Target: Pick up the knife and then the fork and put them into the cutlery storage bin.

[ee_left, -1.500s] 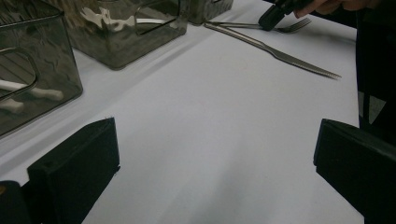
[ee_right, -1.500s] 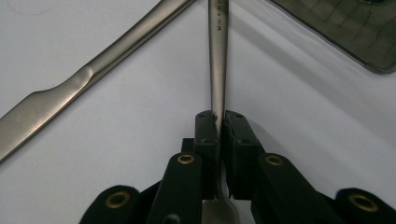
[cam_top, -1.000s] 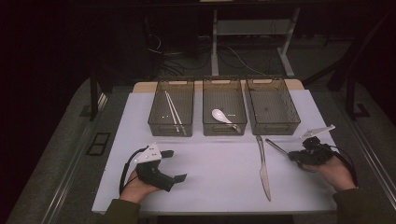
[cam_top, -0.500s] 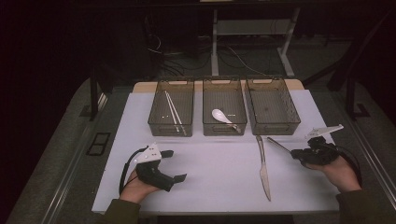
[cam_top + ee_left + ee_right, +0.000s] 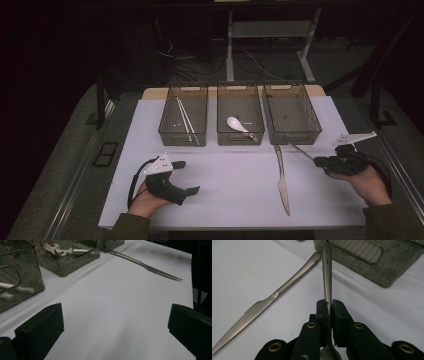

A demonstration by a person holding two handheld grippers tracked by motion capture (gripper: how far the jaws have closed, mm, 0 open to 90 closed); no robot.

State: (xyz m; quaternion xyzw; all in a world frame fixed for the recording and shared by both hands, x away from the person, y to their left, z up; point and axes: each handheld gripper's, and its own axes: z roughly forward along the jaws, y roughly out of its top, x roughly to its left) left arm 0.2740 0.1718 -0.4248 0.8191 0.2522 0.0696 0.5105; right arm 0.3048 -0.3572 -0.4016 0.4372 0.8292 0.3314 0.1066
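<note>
Right gripper (image 5: 329, 307) jaws clamp metal spoon (image 5: 327, 272) near its bowel-end neck (handle toward empty right bin (image 5: 291, 112)); may pivot, strike rim. Left gripper (image 5: 181, 176) jaws open, idle.

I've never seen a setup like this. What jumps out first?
Three see-through bins line the far edge of a white mat, holding chopsticks and a white spoon. At the right, the right gripper clamps a metal spoon beside a steel knife.

brushed metal spoon (image 5: 327, 272) and knife (image 5: 274, 300), glossy smoked plastic bins (image 5: 291, 114), matt white mat (image 5: 235, 175).
</note>
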